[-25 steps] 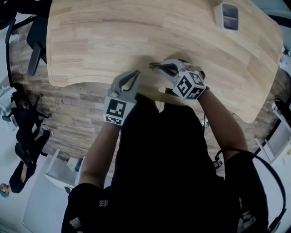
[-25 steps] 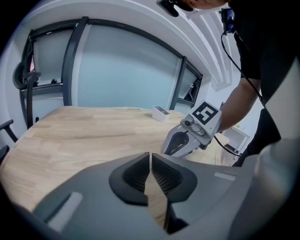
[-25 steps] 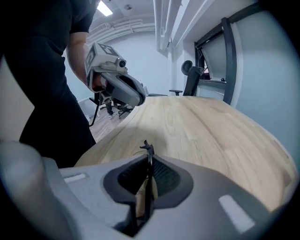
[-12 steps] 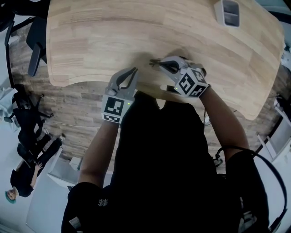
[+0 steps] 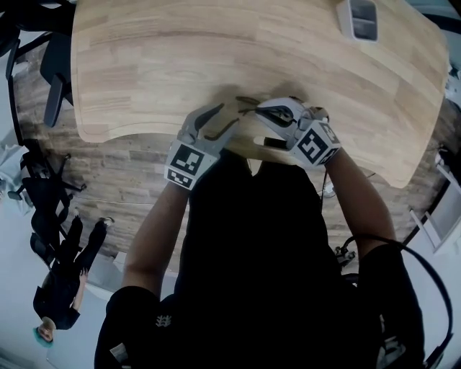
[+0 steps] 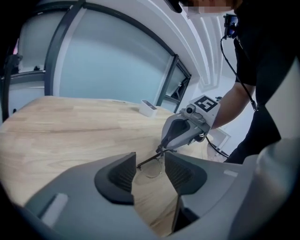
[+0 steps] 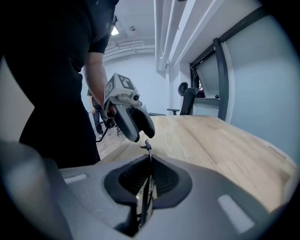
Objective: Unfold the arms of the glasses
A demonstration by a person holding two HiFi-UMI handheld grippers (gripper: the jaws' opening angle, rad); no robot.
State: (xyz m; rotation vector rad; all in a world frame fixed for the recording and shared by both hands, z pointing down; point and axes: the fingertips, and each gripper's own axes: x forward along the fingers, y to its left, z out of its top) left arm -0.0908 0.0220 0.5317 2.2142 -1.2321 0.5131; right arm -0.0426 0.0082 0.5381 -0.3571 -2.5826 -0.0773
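Your right gripper (image 5: 261, 108) is clenched on the glasses (image 5: 245, 103); its own view shows both pads closed on the thin dark frame (image 7: 147, 174), which runs edge-on up the middle of the jaws, with a small dark end poking out past the tips at 12 o'clock. Your left gripper (image 5: 222, 121) is released: its jaws have just been opening and now stand wide apart. In its own view one lens (image 6: 151, 168) and a dark bar of the frame show in the gap between the pads, slightly ahead of them, and neither pad touches either. In the head view the glasses sit over the near edge of the bench (image 5: 158, 65), at 12 o'clock from your torso. The left gripper comes in from 7 o'clock of them and the right gripper from 4 o'clock, the two sets of tips close together with the glasses between. From the left gripper view the right gripper holds the frame at its 2 o'clock end, with the bar slanting down toward 8 o'clock and the lens hanging under it. I cannot tell whether the glasses are clear of the bench or resting on it. A white tray (image 5: 362, 19) sits at the far edge at 1 o'clock, well apart from both grippers. A dark chair (image 5: 56, 72) stands off the bench at 10 o'clock.
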